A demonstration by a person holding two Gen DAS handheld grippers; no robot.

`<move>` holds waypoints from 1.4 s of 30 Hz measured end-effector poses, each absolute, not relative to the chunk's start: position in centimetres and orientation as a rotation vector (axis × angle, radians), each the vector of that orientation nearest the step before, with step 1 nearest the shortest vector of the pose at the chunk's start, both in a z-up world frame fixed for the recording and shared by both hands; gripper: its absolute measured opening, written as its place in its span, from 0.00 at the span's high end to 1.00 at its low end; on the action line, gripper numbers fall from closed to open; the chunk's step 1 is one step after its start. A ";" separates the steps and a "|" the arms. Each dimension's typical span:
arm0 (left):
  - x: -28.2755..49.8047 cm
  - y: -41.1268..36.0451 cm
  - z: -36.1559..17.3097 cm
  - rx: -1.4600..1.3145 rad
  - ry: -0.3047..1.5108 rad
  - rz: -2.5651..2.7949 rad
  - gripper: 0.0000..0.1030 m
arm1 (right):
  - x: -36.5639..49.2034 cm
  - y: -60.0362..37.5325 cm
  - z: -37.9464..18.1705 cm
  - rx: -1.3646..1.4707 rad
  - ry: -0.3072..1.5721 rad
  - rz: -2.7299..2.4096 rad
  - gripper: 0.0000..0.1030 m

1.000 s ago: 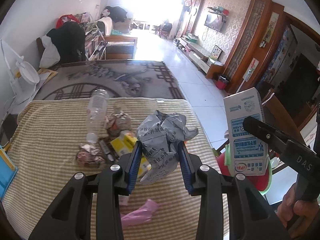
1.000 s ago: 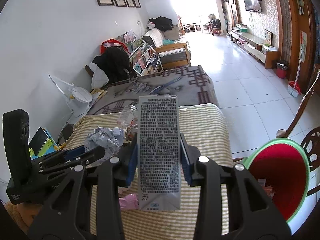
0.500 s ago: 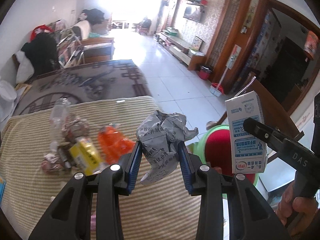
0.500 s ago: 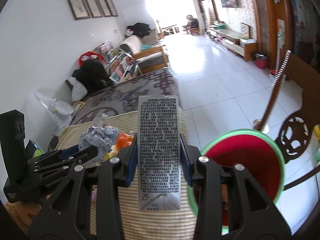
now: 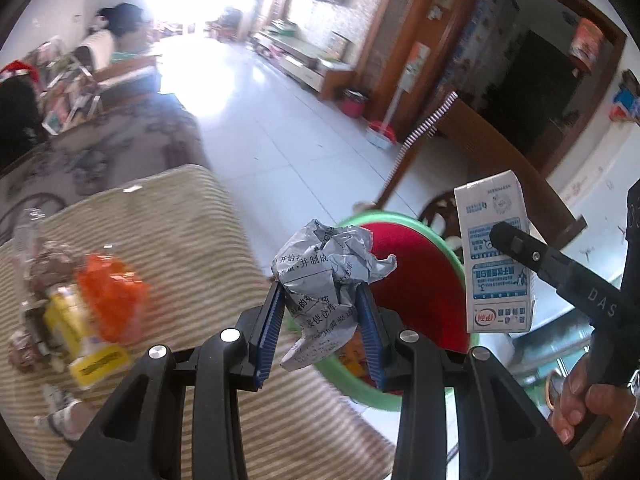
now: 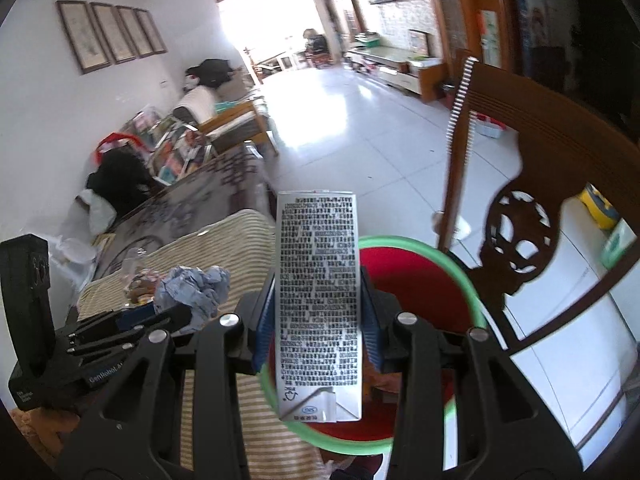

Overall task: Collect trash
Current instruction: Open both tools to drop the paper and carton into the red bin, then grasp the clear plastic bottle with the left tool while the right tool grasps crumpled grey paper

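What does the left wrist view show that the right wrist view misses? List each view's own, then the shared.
Left wrist only: the orange wrapper, the yellow box and the hand on the right hand-held gripper.
Right wrist only: four framed pictures and the chair back's carved cutout.
Both: the crumpled paper in the left hand-held gripper, the carton, the bin and the striped table.

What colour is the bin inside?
Red inside, with a green rim, on the bin; clearest in the right wrist view.
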State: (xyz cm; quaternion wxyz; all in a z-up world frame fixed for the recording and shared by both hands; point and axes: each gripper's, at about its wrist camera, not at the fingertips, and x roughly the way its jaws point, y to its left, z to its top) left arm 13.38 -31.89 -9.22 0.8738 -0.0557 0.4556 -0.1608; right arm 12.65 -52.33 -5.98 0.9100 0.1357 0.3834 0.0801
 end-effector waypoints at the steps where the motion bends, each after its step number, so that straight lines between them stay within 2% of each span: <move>1: 13.7 -32.7 -9.6 -0.111 0.965 -0.357 0.66 | 12.6 -53.0 -6.2 0.286 0.794 0.151 0.64; 7: 14.8 -36.2 -10.4 -0.078 0.985 -0.436 0.66 | 12.4 -55.8 -7.2 0.303 0.812 0.090 0.64; 9: 15.2 -37.0 -10.5 -0.072 0.990 -0.453 0.62 | 12.5 -56.3 -7.5 0.309 0.820 0.081 0.64; 10: 15.5 -37.4 -10.6 -0.072 1.002 -0.460 0.55 | 12.6 -56.3 -7.6 0.310 0.824 0.080 0.64; 11: 15.6 -37.5 -10.7 -0.077 1.011 -0.452 0.39 | 12.8 -56.5 -7.8 0.318 0.835 0.078 0.55; 12: 15.6 -37.4 -10.8 -0.087 1.007 -0.446 0.34 | 12.8 -56.6 -7.9 0.323 0.835 0.074 0.45; 13: 15.4 -37.0 -10.7 -0.104 0.995 -0.438 0.33 | 12.6 -56.6 -8.0 0.327 0.827 0.065 0.44; 20: 15.0 -32.8 -10.4 -0.120 0.981 -0.330 0.33 | 13.3 -54.8 -7.7 0.316 0.831 0.098 0.43; 24: 14.4 -28.0 -10.3 -0.158 0.957 -0.211 0.33 | 14.3 -51.8 -7.6 0.294 0.837 0.152 0.35; 33: 14.8 -11.0 -10.7 -0.204 0.917 0.176 0.33 | 15.7 -43.3 -8.0 0.237 0.875 0.279 0.35; 40: 20.2 1.6 -13.4 -0.289 0.980 0.315 0.34 | 15.7 -35.1 -8.4 0.192 0.912 0.319 0.35; 42: 21.7 3.2 -14.6 -0.323 1.002 0.288 0.34 | 15.7 -33.4 -8.7 0.191 0.926 0.323 0.35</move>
